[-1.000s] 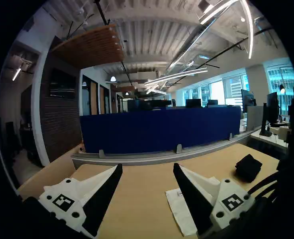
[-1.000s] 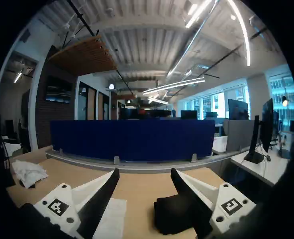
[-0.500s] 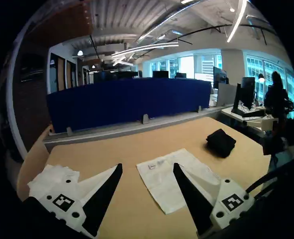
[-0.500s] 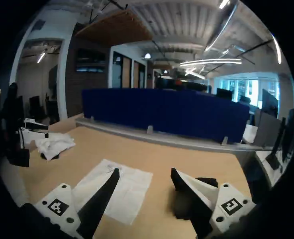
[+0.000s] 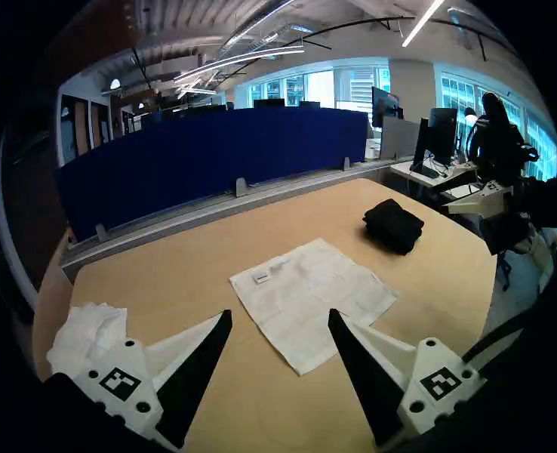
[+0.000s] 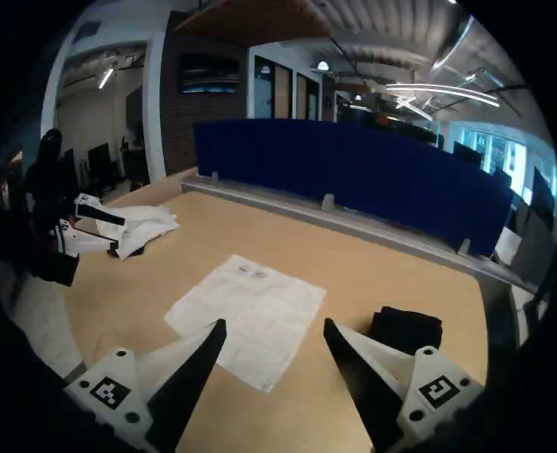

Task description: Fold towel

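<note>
On table point(image 5: 195, 241), towel point(image 5: 312, 298) lying flat at 12 o'clock from left gripper point(image 5: 278, 312) and right gripper point(image 6: 273, 322), both wide open

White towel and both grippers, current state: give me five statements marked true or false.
1. The white towel lies spread flat on the table. True.
2. The left gripper is shut on a towel corner. False: its jaws stand open and hold nothing.
3. A black folded cloth sits on the table, apart from the white towel. True.
4. The crumpled white cloth lies on top of the white towel. False: it lies apart from it, near the table's edge.
5. The right gripper is open and holds nothing. True.
</note>
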